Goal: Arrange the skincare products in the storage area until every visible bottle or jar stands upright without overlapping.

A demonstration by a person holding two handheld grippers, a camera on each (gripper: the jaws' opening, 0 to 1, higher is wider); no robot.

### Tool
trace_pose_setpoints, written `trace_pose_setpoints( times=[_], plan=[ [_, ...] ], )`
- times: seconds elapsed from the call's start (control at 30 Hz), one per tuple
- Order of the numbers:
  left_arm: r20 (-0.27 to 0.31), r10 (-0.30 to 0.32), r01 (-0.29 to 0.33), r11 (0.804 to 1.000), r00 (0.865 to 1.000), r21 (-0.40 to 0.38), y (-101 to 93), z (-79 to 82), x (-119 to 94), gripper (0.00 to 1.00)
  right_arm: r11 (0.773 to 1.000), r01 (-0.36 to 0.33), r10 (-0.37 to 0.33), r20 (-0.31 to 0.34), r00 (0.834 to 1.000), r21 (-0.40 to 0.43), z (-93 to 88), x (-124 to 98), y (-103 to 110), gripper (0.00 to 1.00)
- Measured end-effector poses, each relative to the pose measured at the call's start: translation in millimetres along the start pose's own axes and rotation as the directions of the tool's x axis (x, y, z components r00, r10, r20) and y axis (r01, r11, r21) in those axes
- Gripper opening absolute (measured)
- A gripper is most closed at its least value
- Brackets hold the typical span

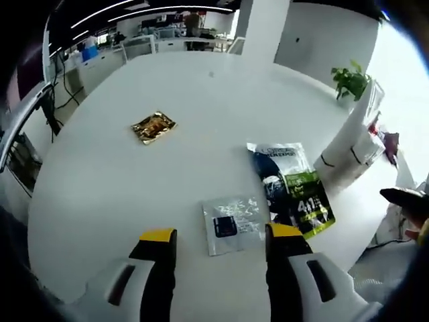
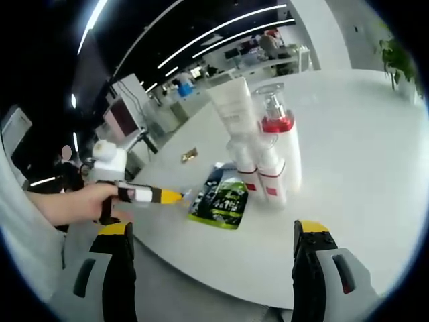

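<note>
**Tip risk at the bottle cluster**

Right gripper (image 2: 213, 268) wide open, empty, low in frame. Left gripper (image 1: 220, 255) open too, over a silver sachet (image 1: 232, 224) and a dark-green pouch (image 1: 295, 188). Bottles (image 2: 265, 144) stand touching at frame centre on the counter (image 2: 348, 154); a careless nudge could topple several.

Open-plan office: desks (image 1: 167, 41), monitors (image 2: 120, 117), ceiling striplights (image 2: 221, 30)

The left gripper (image 1: 221, 245) hovers with jaws parted, nothing between them; the right gripper (image 2: 213, 235) likewise gapes wide; a hand (image 2: 90, 204) grips the left gripper's handle.
</note>
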State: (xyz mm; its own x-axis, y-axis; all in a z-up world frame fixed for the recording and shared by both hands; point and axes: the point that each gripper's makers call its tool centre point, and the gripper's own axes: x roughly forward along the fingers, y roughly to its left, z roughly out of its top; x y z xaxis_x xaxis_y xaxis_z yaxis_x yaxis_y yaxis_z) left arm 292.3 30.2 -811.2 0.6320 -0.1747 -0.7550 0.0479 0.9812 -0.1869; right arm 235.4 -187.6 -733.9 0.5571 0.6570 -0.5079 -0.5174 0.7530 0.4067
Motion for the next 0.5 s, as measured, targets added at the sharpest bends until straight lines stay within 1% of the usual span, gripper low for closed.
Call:
trace_pose_setpoints(
  times=[0.03, 0.07, 0.17, 0.23, 0.3, 0.37, 0.43, 0.5],
  plan=[
    [0.018, -0.019, 0.019, 1.000, 1.000, 0.000, -0.6, 3.4, -0.7, 0.52, 1.000, 0.000, 0.000, 0.000, 1.000, -0.002, 0.0, -0.1, 0.5, 0.98],
    [0.025, -0.027, 0.027, 1.000, 0.999, -0.001, -1.9, 4.1, -6.4, 0.55, 1.000, 0.000, 0.000, 0.000, 1.000, -0.003, 0.0, -0.1, 0.8, 0.99],
    [0.045, -0.046, 0.046, 0.999, 0.998, -0.020, -1.9, 6.3, -13.1, 0.62, 1.000, -0.002, 0.002, -0.004, 1.000, -0.007, -0.4, 0.4, 1.3, 0.99],
    [0.060, -0.061, 0.063, 0.997, 0.996, -0.033, 0.8, 7.4, -18.2, 0.62, 1.000, -0.003, 0.003, -0.006, 1.000, -0.013, -0.1, -0.1, 3.4, 0.99],
    [0.066, -0.079, 0.082, 0.996, 0.995, -0.037, 5.6, 7.0, -18.3, 0.61, 1.000, -0.002, 0.001, -0.007, 1.000, -0.017, 0.1, -0.4, 4.4, 0.99],
    [0.074, -0.091, 0.094, 0.995, 0.993, -0.040, 5.1, 5.0, -23.8, 0.64, 1.000, -0.004, 0.004, -0.007, 1.000, -0.018, 0.1, -0.3, 4.6, 0.99],
    [0.071, -0.105, 0.109, 0.993, 0.992, -0.047, 9.6, 2.4, -26.6, 0.68, 1.000, -0.010, 0.010, -0.007, 1.000, -0.015, 0.1, -0.2, 5.5, 0.99],
    [0.075, -0.104, 0.108, 0.993, 0.992, -0.048, 10.3, 0.2, -31.3, 0.68, 1.000, -0.014, 0.014, -0.007, 1.000, -0.012, 0.2, -0.3, 6.2, 0.99]
  ],
)
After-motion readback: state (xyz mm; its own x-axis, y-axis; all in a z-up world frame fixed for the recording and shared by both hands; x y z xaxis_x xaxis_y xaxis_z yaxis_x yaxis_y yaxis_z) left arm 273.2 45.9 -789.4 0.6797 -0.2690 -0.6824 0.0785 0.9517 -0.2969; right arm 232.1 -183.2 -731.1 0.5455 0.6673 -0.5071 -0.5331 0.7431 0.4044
